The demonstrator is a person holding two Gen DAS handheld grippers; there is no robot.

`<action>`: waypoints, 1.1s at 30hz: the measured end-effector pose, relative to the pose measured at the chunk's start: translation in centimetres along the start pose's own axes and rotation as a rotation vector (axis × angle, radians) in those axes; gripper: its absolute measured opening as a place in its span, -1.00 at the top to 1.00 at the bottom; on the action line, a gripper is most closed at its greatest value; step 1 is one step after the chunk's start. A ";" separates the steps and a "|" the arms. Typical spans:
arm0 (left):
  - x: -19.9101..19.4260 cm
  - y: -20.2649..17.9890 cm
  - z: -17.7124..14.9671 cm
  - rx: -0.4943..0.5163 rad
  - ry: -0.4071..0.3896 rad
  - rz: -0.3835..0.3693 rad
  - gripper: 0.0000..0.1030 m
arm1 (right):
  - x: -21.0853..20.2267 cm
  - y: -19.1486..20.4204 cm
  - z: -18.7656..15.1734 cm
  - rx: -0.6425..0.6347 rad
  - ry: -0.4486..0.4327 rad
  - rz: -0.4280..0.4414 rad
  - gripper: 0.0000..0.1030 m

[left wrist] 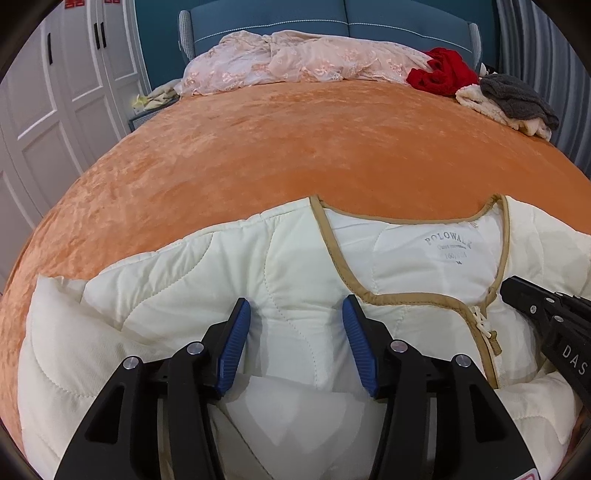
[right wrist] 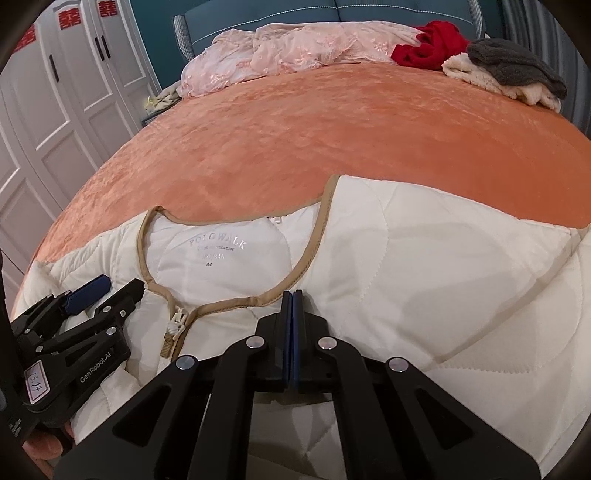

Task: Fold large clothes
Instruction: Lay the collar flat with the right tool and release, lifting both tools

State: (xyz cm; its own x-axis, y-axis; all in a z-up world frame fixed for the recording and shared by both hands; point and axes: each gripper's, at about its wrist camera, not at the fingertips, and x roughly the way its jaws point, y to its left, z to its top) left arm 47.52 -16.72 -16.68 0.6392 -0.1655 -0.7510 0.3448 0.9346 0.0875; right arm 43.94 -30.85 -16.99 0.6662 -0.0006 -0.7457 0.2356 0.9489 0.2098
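A cream quilted jacket (left wrist: 184, 295) with tan trim and a front zipper lies on the orange bedspread (left wrist: 258, 147), collar away from me. It also shows in the right wrist view (right wrist: 424, 258). My left gripper (left wrist: 295, 314) is open above the jacket's left chest, with fabric between its blue pads; it also shows at the left of the right wrist view (right wrist: 107, 290). My right gripper (right wrist: 291, 299) is shut just right of the zipper, at the tan neckline trim; whether it pinches fabric I cannot tell. Its black body shows at the right edge of the left wrist view (left wrist: 546, 314).
At the bed's head lie a pink lace cover (left wrist: 295, 55), a red garment (left wrist: 443, 72) and a grey and cream pile (left wrist: 513, 103). White wardrobe doors (left wrist: 55, 92) stand on the left. A blue headboard (left wrist: 332, 18) is behind.
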 end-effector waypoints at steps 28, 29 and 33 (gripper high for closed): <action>-18.7 12.9 -10.8 -0.276 0.047 0.009 -0.64 | -25.7 -11.0 -12.1 0.218 -0.066 -0.003 -0.12; -19.7 13.7 -12.4 -0.291 0.079 -0.012 -0.64 | -27.7 -12.1 -14.7 0.232 -0.026 -0.027 -0.12; -23.6 16.2 -19.2 -0.345 0.204 -0.043 -0.64 | -32.4 -15.3 -22.9 0.328 0.102 -0.045 -0.19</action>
State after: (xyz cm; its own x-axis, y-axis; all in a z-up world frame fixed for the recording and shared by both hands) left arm 24.83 8.33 -10.12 0.4681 -0.1736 -0.8665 0.0953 0.9847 -0.1457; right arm 2.54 -38.09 -10.46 0.5796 0.0077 -0.8149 0.4888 0.7968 0.3552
